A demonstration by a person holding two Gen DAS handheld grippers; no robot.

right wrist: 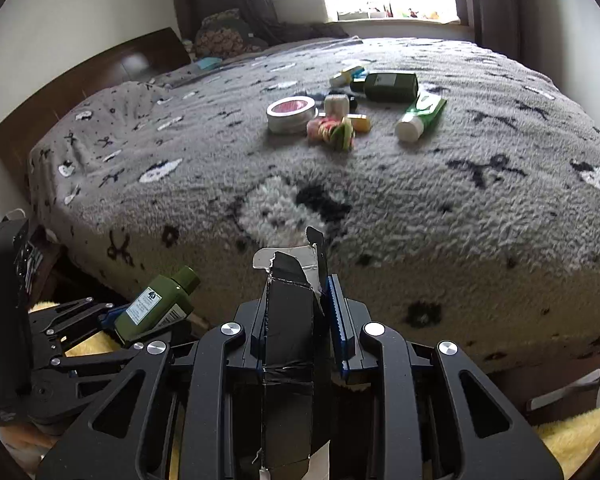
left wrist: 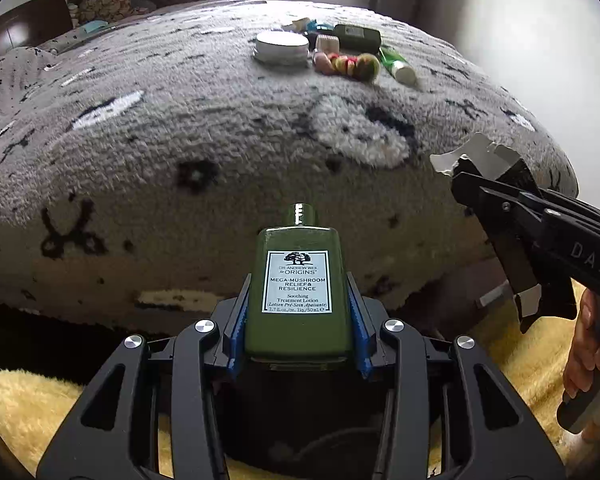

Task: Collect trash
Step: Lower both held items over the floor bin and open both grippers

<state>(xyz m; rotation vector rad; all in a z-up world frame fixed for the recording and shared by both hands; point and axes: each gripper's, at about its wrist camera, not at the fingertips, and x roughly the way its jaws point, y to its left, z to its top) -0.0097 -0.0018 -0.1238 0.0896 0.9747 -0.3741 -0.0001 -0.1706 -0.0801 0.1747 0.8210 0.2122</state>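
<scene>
Left gripper (left wrist: 298,312): closed on a green lotion bottle (left wrist: 299,284), blue pads pressed to its two sides, label facing the camera, cap pointing forward. The bottle's base is sunk between the jaws and cut from sight. In the right wrist view the same bottle (right wrist: 156,306) shows tilted, low and to the left of the right gripper.

Right gripper (right wrist: 296,312): clamped on a torn black carton (right wrist: 288,320), which stands lengthwise between the fingers; its ragged silver-lined flap juts past the tips. The carton's lower end runs out of frame. In the left wrist view this carton (left wrist: 480,156) is largely hidden behind the gripper, only the pale torn edge clear.

Bed blanket (right wrist: 420,208): grey, patterned, directly ahead of both grippers.

Cluster far ahead of both, well apart from the fingertips:
- round tin (right wrist: 292,114), lid marking unreadable;
- green tube with white cap (right wrist: 420,114);
- second dark green bottle (right wrist: 388,86), lying down;
- colourful bundle (right wrist: 332,130), nature unclear;
- several small pieces behind it, too small to identify.

Yellow fleece (left wrist: 16,404): below both grippers, mostly covered by them.
</scene>
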